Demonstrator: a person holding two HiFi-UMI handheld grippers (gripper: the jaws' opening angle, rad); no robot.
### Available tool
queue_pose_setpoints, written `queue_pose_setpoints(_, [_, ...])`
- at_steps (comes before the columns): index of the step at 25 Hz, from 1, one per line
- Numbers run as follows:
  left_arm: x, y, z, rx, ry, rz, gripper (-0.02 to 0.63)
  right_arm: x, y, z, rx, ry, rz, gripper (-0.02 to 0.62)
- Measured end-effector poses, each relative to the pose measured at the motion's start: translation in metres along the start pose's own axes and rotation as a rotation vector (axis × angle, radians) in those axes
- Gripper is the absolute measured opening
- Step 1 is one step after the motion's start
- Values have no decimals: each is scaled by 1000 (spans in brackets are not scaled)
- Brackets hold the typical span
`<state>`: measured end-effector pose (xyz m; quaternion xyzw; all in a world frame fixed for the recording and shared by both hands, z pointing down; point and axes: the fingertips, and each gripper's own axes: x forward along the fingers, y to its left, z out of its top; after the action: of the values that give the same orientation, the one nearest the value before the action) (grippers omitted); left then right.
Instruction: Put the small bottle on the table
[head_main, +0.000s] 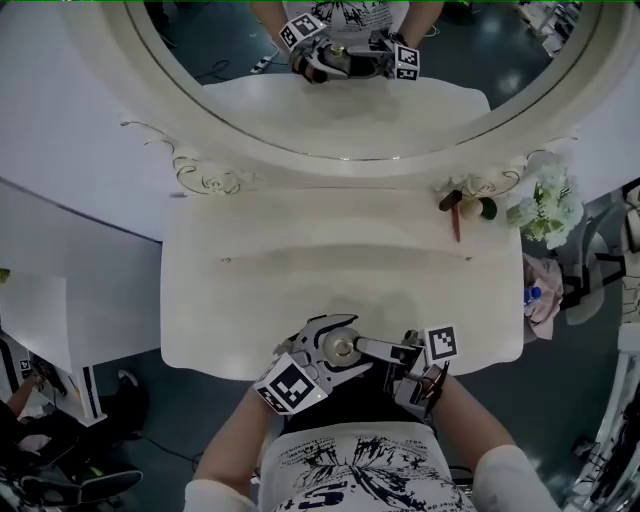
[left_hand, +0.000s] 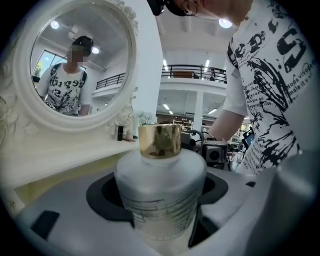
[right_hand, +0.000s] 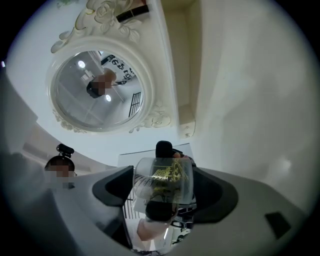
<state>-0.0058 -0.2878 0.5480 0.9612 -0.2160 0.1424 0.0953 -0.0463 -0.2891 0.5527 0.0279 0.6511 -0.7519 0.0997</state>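
A frosted white bottle (left_hand: 160, 195) with a gold cap (left_hand: 159, 141) stands upright between the jaws of my left gripper (left_hand: 160, 225), which is shut on it. In the head view that bottle (head_main: 341, 348) and the left gripper (head_main: 335, 352) hover over the front edge of the white dressing table (head_main: 300, 270). My right gripper (head_main: 388, 351) is just to the right of it, jaws pointing left. The right gripper view shows this gripper (right_hand: 163, 202) shut on a small clear bottle (right_hand: 164, 181) with gold print and a dark end.
A big oval mirror (head_main: 350, 80) rises behind the table. At the back right lie a few small cosmetics (head_main: 462, 207) beside white flowers (head_main: 547, 205). A pink cloth (head_main: 540, 290) hangs off the right side. A person (head_main: 25, 425) sits at lower left.
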Motion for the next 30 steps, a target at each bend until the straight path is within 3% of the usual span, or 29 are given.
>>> queue_pose_setpoints(11, [28, 25, -56, -14, 41, 66, 354, -25, -53, 35, -214, -22, -275, 368])
queue_pose_setpoints(15, [38, 28, -65, -13, 57, 70, 354, -27, -52, 41, -200, -39, -259, 306])
queue_pose_setpoints(19, [45, 32, -76, 29, 107, 87, 354, -35, -59, 43, -218, -37, -301, 223])
queue_pose_setpoints(26, [53, 29, -86, 84, 208, 102, 354, -50, -71, 42, -204, -18, -332, 170])
queue_pose_setpoints(30, [54, 29, -88, 86, 223, 97, 354, -50, -69, 43, -215, -24, -339, 164])
